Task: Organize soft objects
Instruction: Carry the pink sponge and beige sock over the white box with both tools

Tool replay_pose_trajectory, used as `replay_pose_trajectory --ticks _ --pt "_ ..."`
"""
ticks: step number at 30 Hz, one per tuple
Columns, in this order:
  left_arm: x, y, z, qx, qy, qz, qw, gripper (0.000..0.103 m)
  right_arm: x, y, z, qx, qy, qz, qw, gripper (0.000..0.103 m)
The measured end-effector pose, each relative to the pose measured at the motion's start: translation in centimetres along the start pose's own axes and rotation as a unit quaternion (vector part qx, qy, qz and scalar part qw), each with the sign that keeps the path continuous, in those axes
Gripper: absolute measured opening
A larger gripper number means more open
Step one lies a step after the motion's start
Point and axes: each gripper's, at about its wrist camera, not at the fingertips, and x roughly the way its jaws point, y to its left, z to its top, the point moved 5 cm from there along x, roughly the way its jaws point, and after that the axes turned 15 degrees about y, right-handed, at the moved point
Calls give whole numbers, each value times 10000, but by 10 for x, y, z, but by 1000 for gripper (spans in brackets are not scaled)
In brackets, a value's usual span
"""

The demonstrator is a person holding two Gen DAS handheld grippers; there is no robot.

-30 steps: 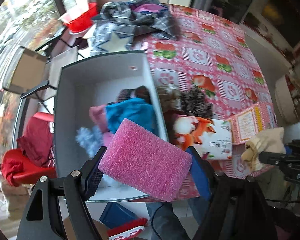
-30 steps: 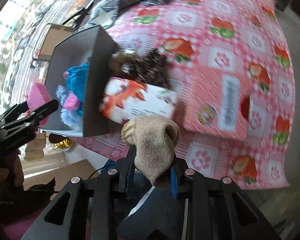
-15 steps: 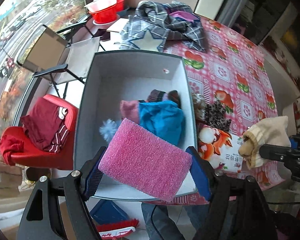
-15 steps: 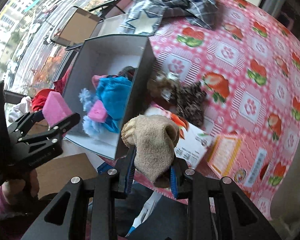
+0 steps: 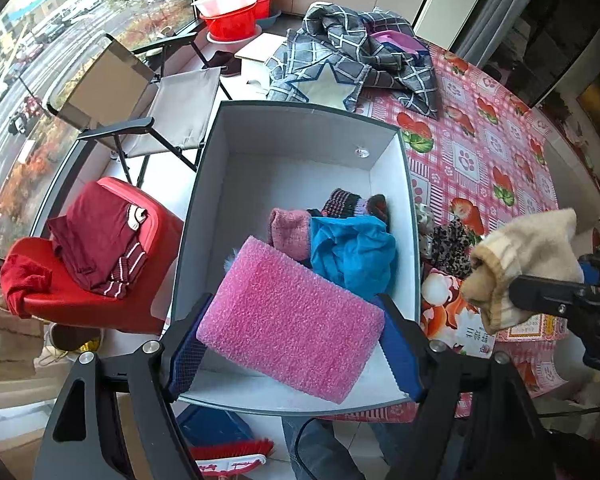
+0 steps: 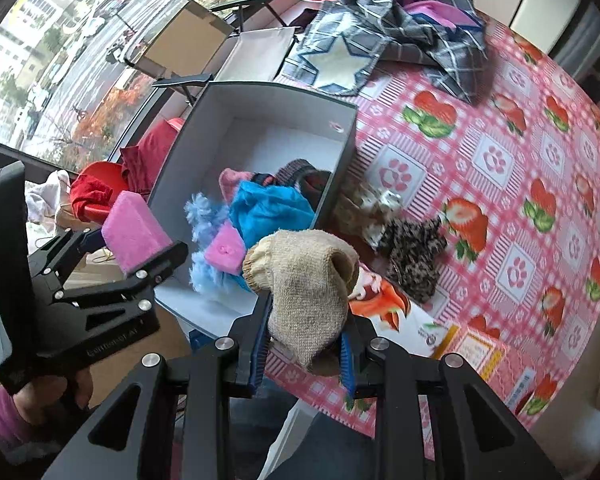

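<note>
Left gripper (image 5: 292,344): jaws spread wide, clamping the pink foam block (image 5: 290,318) across its ends, above the near end of the grey box (image 5: 300,112). Right gripper (image 6: 306,350): jaws nearly together, pinching the beige sock (image 6: 304,276), held over the bench (image 6: 500,160) edge beside the box.

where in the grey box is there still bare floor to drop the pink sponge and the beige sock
Free: the white floor of the grey storage box along its far and left walls, beyond the pink knitted piece. Crowded: the near right corner, piled with blue cloth and fluffy items. The left gripper holds the pink foam sponge; the right gripper holds the beige knitted sock.
</note>
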Motion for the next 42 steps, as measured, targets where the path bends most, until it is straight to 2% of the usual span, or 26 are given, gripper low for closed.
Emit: replay_pose_trajectory --ticks 9,21,42 --pt "9 12 14 -70 111 98 9999 81 6 19 27 -241 61 -172 9995 31" --pt "17 21 41 -126 154 222 9996 81 12 22 63 -164 95 -174 9997 31" --pt "30 21 61 -174 332 293 9989 81 24 21 96 -205 221 -199 9993 31"
